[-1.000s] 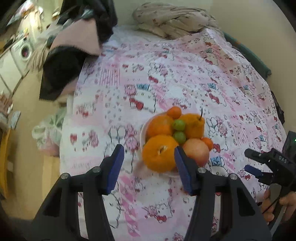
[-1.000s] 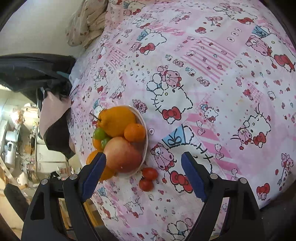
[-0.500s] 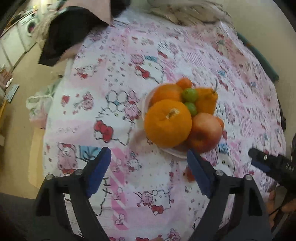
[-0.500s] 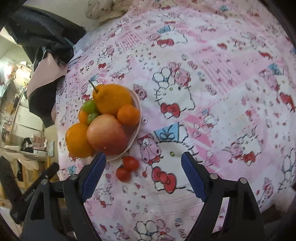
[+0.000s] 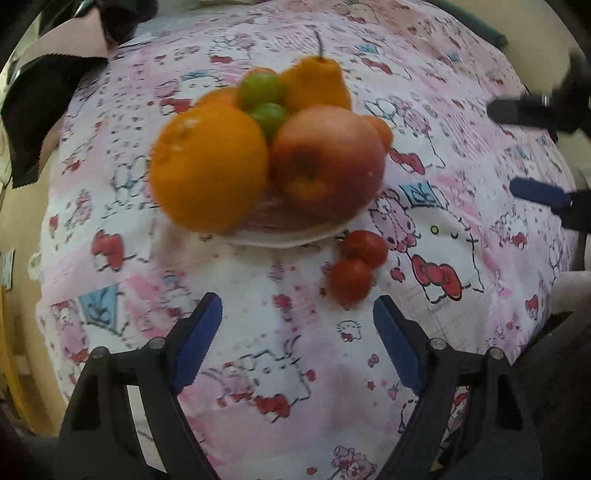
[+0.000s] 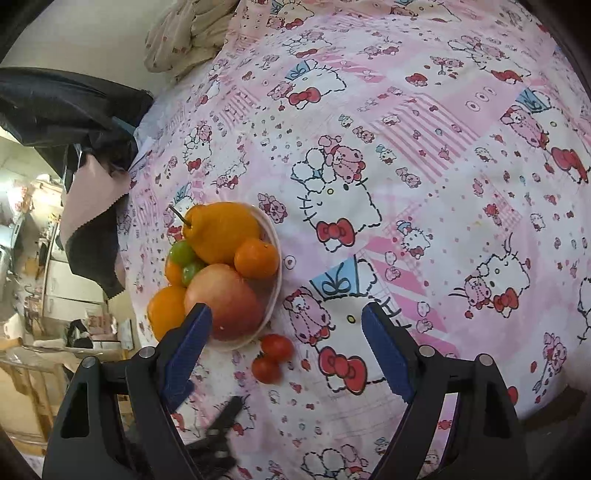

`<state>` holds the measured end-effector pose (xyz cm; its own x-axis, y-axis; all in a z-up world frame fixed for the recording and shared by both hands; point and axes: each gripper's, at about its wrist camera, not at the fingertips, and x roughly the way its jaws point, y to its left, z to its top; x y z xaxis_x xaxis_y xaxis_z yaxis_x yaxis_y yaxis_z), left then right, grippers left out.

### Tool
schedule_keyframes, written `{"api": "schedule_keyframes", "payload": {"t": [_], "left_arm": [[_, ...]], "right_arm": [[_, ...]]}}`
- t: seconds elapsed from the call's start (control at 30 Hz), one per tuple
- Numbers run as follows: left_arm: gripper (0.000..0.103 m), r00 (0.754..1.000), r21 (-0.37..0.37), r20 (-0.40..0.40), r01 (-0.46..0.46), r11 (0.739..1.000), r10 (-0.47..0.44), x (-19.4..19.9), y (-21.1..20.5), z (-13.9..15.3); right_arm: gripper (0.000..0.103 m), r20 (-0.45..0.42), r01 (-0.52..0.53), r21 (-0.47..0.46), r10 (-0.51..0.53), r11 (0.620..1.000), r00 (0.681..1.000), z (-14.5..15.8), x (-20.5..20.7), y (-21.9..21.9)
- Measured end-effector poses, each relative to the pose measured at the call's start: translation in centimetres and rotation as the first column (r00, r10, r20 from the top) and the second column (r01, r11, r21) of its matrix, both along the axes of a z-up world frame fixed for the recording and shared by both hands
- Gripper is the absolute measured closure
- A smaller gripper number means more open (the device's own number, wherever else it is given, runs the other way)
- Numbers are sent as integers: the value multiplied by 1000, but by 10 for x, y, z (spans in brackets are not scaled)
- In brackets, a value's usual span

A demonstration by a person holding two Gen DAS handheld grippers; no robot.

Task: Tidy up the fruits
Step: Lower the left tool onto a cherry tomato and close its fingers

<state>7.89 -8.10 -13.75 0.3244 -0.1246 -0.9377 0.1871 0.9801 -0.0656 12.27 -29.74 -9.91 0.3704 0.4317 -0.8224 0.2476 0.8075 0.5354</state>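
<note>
A white plate [image 5: 295,238] on the pink cartoon-print bedsheet holds a big orange [image 5: 208,166], a red apple [image 5: 327,162], a pear-shaped orange fruit [image 5: 316,85], two green fruits [image 5: 260,86] and small oranges. Two small red tomatoes [image 5: 356,266] lie on the sheet beside the plate, just ahead of my open, empty left gripper [image 5: 297,332]. In the right wrist view the plate [image 6: 275,280], the apple [image 6: 225,302] and the tomatoes [image 6: 271,356] lie ahead-left of my open, empty right gripper [image 6: 286,341]. The right gripper also shows in the left wrist view [image 5: 532,151].
Dark and pink clothes [image 6: 85,147] are piled at the far left edge of the bed. A crumpled floral blanket [image 6: 184,33] lies at the head by the wall. The bed edge drops off left to a cluttered room floor [image 6: 33,295].
My left gripper has moved in low over the sheet toward the plate and the two tomatoes, now close ahead. The right gripper shifted a little; both stay open.
</note>
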Motion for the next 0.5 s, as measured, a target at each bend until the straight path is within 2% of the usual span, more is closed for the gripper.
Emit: {"api": "schedule_keyframes", "payload": {"t": [0.17, 0.27, 0.37, 0.43, 0.5], "left_arm": [[22, 999, 12, 3, 49, 999, -49, 4, -18, -8], [25, 998, 11, -23, 60, 998, -60, 10, -27, -17], [33, 996, 11, -49, 73, 997, -72, 15, -34, -26], [43, 995, 25, -58, 88, 996, -86, 16, -41, -33], [46, 992, 35, -67, 106, 994, -103, 15, -48, -39]], "right_arm": [[17, 16, 7, 1, -7, 1000, 1000, 3, -3, -5], [17, 4, 24, 13, -24, 1000, 1000, 0, -3, -12], [17, -6, 45, 35, -44, 998, 999, -2, -4, -17], [17, 2, 57, 41, -57, 998, 998, 0, -5, -20], [17, 13, 63, 43, -64, 997, 998, 3, -6, -22]]}}
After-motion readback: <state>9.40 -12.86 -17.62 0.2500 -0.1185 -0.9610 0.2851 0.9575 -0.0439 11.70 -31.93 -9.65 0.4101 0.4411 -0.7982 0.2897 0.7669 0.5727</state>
